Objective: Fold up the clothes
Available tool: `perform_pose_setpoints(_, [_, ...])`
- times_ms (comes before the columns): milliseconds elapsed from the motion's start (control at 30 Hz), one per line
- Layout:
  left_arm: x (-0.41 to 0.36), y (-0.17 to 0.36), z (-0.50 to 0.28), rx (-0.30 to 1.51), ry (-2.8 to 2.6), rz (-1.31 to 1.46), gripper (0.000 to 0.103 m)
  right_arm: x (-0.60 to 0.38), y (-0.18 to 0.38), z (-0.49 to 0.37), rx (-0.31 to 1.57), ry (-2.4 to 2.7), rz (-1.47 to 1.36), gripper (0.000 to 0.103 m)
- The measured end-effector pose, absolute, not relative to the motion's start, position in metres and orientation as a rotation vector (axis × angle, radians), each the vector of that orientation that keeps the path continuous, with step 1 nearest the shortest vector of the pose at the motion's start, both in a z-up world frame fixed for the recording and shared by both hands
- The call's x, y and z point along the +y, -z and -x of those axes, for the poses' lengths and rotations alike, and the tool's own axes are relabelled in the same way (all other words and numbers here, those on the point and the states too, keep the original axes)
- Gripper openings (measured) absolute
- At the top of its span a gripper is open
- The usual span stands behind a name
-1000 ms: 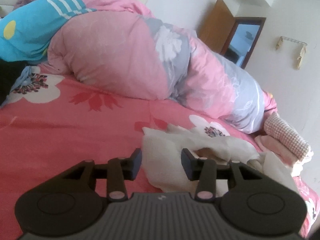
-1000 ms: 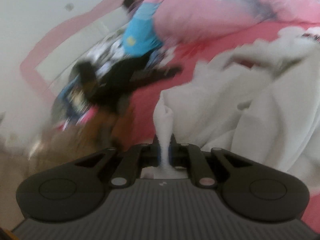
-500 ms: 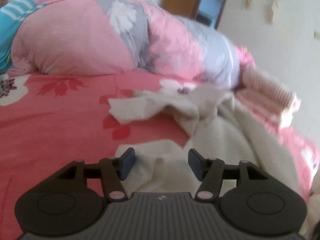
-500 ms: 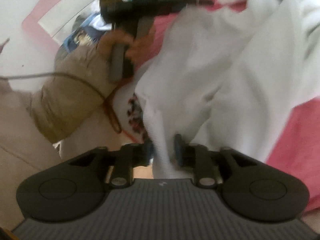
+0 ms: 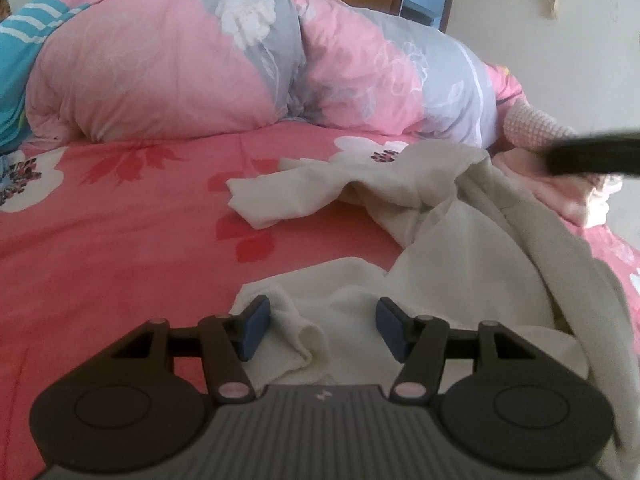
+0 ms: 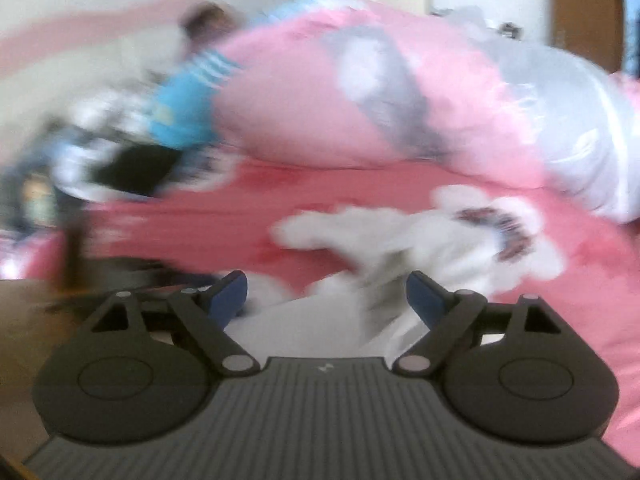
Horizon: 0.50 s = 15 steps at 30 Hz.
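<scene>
The cream garment [image 5: 460, 248] lies rumpled on the pink floral bedsheet [image 5: 120, 248]; the left gripper [image 5: 320, 330] straddles a fold, pads apart, not pinching; the right gripper [image 6: 326, 294] has just been opening, nothing between its jaws.

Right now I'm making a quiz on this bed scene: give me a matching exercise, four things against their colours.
Things:
1. garment
2. bedsheet
3. rolled quilt
4. gripper pads

Colours:
A. pink and grey with white flowers
B. blue
C. cream white
D. coral red with white flowers

Pairs: 1-C, 2-D, 3-A, 4-B
</scene>
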<state>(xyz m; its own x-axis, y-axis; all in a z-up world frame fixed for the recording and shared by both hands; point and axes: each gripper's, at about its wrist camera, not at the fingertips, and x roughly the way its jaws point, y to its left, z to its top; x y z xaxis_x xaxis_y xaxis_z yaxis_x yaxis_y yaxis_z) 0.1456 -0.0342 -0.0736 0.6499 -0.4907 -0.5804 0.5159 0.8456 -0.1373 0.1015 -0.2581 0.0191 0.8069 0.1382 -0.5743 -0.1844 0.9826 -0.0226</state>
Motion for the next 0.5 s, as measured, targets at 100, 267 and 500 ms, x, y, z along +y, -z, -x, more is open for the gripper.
perform_pose_setpoints(100, [-0.036, 0.074, -0.147, 0.646, 0.57, -0.051, 0.063, -0.259, 0.009, -0.156, 0.684, -0.067, 0.18, 0.087])
perform_pose_setpoints(267, [-0.034, 0.075, -0.149, 0.652, 0.572, -0.043, 0.064, -0.27, 0.056, -0.21, 0.767, -0.007, 0.131, 0.034])
perform_pose_setpoints(500, [-0.037, 0.078, -0.148, 0.64, 0.569, -0.056, 0.065, -0.361, 0.036, -0.152, 0.485, 0.082, -0.365, 0.017])
